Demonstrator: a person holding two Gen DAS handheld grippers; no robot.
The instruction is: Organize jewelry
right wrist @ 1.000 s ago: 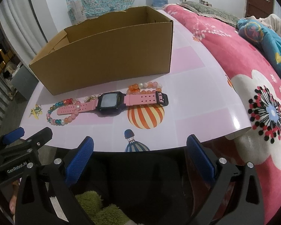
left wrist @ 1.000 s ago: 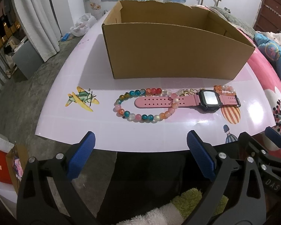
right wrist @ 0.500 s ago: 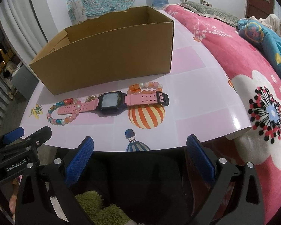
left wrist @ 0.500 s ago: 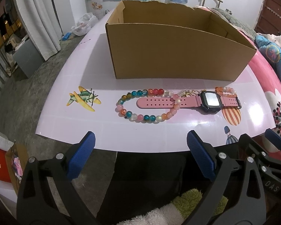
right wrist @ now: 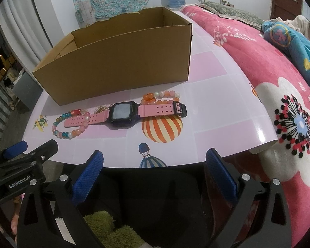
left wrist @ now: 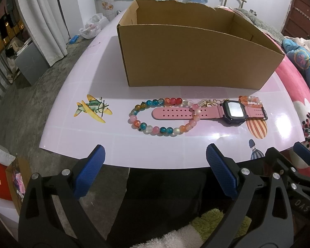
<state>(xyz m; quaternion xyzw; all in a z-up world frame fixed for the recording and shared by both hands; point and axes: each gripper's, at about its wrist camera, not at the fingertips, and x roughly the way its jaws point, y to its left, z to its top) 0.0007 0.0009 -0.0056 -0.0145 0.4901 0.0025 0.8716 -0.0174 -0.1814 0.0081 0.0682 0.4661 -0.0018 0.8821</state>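
Note:
A pink-strapped watch with a black face (left wrist: 232, 111) (right wrist: 123, 112) lies flat on the pink table (left wrist: 93, 132) (right wrist: 217, 111) in front of an open cardboard box (left wrist: 196, 62) (right wrist: 117, 72). A multicoloured bead bracelet (left wrist: 155, 129) (right wrist: 72, 133) loops over the watch's long strap. An orange-and-white bead bracelet (left wrist: 250, 100) (right wrist: 161, 96) lies by the buckle end. A small gold piece (left wrist: 205, 103) (right wrist: 100, 109) sits behind the strap. My left gripper (left wrist: 155, 167) and right gripper (right wrist: 155, 168) are open and empty, held at the table's near edge, short of the jewelry.
The table surface has printed airplane (left wrist: 93, 108) and balloon (right wrist: 162, 129) pictures. A pink floral blanket (right wrist: 279, 86) lies to the right. Curtains (left wrist: 45, 16) and a concrete floor are to the left. A green fluffy cloth (right wrist: 113, 229) is below the grippers.
Both grippers have moved slightly forward and up toward the table; the jewelry and box appear a little nearer. Nothing on the table has moved.

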